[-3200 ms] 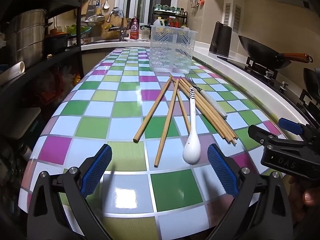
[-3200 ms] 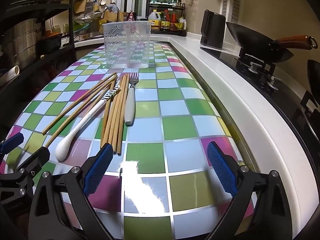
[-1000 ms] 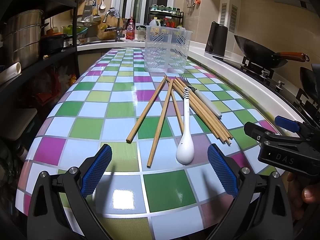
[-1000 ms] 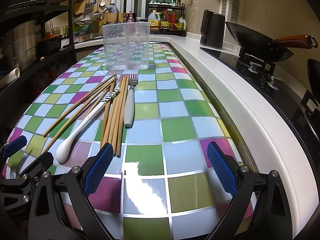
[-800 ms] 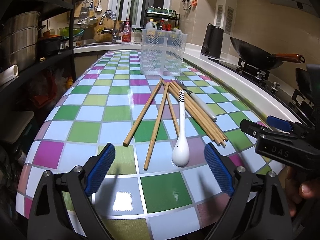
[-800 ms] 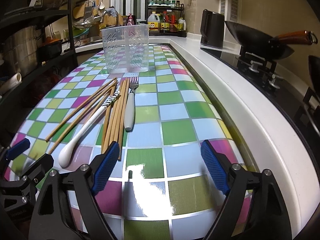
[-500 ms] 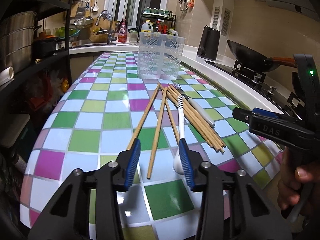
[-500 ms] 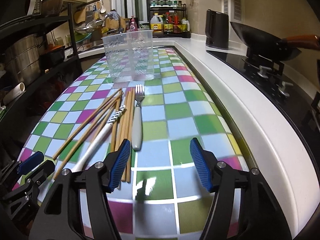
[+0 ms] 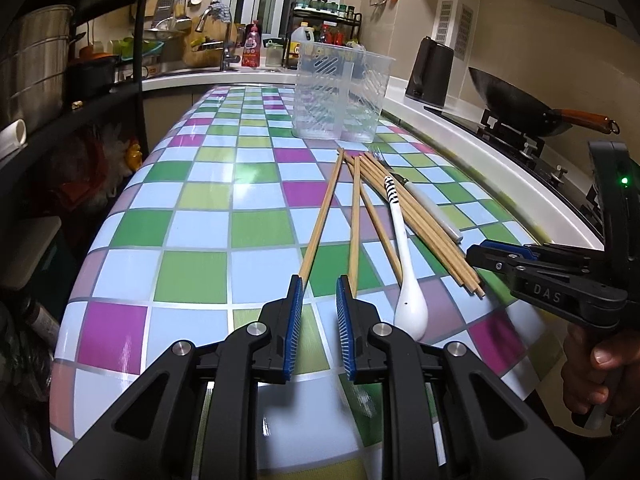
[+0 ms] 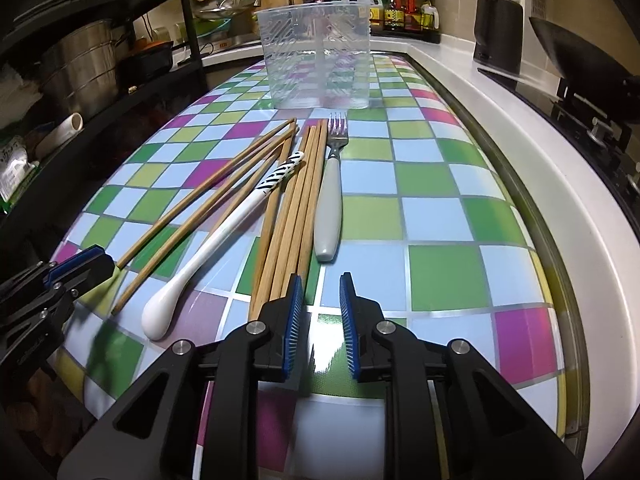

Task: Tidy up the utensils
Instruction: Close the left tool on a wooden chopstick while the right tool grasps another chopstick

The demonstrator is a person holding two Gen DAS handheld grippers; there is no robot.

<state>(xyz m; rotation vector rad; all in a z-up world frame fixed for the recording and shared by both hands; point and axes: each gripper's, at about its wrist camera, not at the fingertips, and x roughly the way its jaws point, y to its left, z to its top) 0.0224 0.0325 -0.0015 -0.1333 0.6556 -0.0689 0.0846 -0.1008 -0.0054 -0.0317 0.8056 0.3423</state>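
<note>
My left gripper (image 9: 318, 284) hung low over the near end of the checkered countertop (image 9: 200, 232), its blue pads (image 9: 294, 320) drawn close with a narrow gap between them and nothing held; the butt ends of two loose chopsticks (image 9: 324, 216) lay just ahead of the tips, one to each side. My right gripper (image 10: 320, 284) sat the same way, pads (image 10: 292, 320) nearly together and gripping nothing, above the near ends of the bundled chopsticks (image 10: 296, 204). Utensils lay fanned on the counter between me and the clear plastic holder (image 10: 316, 56): two chopsticks splayed out to the left, the white spoon (image 10: 224, 232) with its striped handle end pointing away and bowl toward me, the tight bundle beside it, and the grey-handled fork (image 10: 330, 196) at the right of the bundle, tines toward the holder. The holder stood upright, apart from the pile, further along the counter. From the left wrist view my right gripper showed at the right edge, jaws nearly shut. A black kettle (image 9: 430, 72) and a wok (image 9: 520, 108) stood on the right-hand side
</note>
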